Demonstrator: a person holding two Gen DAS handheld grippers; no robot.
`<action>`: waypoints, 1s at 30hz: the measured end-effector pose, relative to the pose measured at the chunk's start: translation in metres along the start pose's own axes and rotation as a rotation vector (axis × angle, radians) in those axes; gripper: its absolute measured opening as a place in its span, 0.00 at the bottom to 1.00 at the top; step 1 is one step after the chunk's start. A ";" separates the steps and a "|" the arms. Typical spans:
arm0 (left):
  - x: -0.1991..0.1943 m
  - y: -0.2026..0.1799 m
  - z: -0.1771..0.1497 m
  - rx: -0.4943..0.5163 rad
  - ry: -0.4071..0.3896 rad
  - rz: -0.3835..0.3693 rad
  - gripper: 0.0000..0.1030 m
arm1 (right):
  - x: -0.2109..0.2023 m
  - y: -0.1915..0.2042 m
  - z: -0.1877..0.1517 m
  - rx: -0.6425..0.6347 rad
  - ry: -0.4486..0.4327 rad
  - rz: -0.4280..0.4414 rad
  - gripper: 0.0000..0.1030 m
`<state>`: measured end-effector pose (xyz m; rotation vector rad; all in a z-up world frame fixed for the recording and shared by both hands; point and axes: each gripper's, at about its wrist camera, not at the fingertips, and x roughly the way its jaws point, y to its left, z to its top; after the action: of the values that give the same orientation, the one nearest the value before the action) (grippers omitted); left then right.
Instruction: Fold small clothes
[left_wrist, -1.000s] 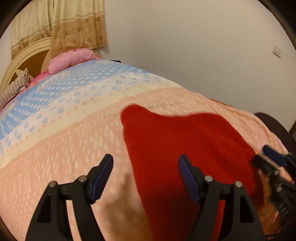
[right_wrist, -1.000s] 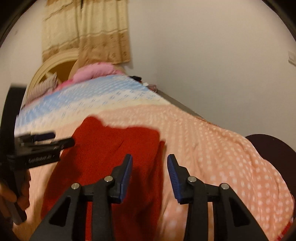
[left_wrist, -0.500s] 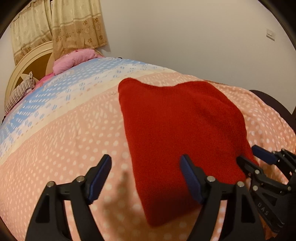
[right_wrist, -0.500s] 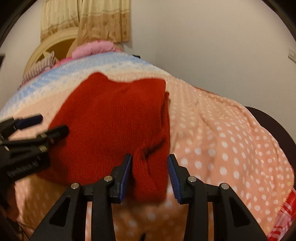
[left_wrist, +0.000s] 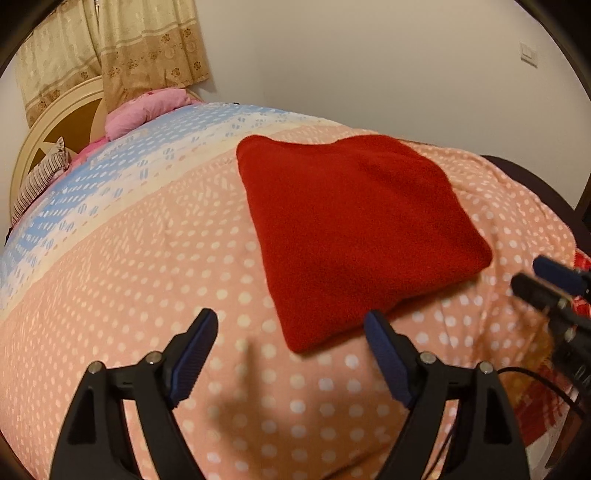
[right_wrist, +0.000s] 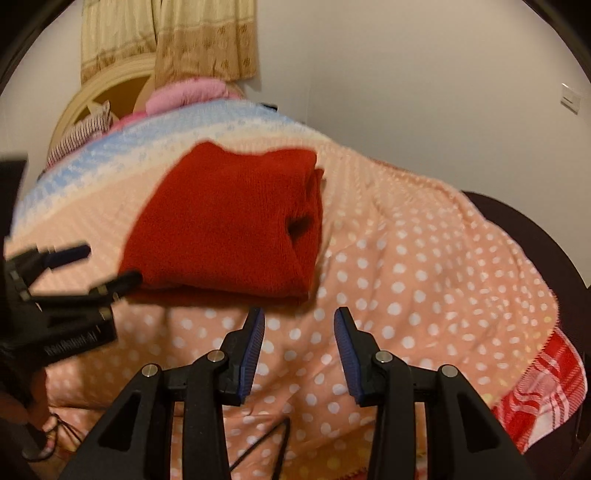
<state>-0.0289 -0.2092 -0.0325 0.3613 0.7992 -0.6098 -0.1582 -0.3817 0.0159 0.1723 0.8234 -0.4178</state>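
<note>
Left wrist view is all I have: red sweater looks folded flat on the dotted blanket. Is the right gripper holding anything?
Observer: No. In the right wrist view the right gripper is open, with only the dotted blanket showing between its jaws. The red sweater lies just beyond its tips.
Operator: Is the sweater's right edge a clean fold?
Observer: Not quite. From that side the edge shows stacked layers, with a dark gap open between them.
</note>
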 end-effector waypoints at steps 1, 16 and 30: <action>-0.005 0.000 0.000 0.002 -0.010 0.006 0.84 | -0.007 -0.001 0.002 0.011 -0.016 0.003 0.40; -0.088 0.003 0.012 0.002 -0.302 0.073 1.00 | -0.107 0.007 0.030 0.039 -0.360 -0.043 0.70; -0.117 0.009 0.017 -0.048 -0.408 0.088 1.00 | -0.164 0.020 0.031 0.013 -0.598 -0.128 0.82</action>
<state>-0.0775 -0.1678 0.0679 0.2159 0.4042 -0.5566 -0.2277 -0.3250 0.1575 0.0013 0.2430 -0.5587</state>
